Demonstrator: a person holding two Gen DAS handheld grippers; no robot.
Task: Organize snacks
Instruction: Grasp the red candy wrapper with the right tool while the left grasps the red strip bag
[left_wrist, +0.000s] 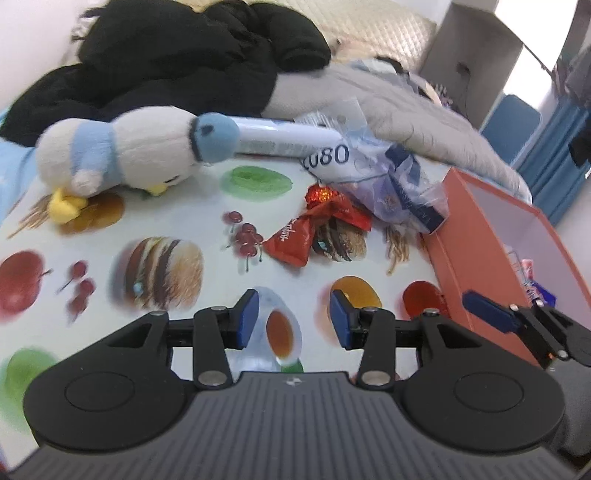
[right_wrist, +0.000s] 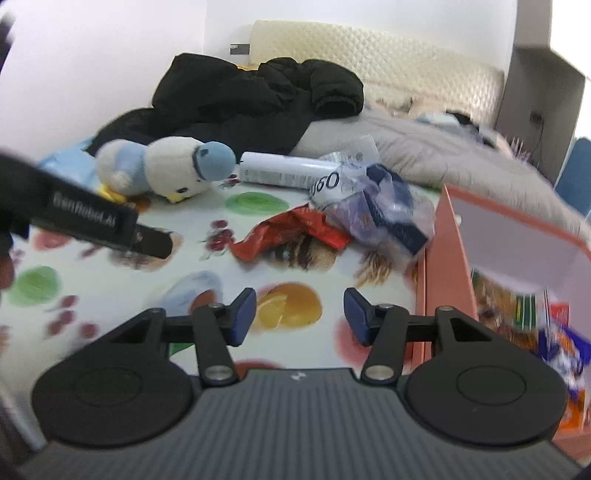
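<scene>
Orange box (right_wrist: 439, 258) at right already holds some packets — red wrapper (left_wrist: 295, 236) and clear bag (left_wrist: 388, 184) remain on the worktop (left_wrist: 184, 206), both the left gripper (left_wrist: 294, 319) and right gripper (right_wrist: 300, 317) spread, empty.

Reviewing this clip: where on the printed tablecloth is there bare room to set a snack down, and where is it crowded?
Free: the near stretch of the tablecloth between the plush toy, the red wrapper and the open left gripper. Crowded: the far right, where the wrapper, clear bag and white can bunch against the orange box.
</scene>
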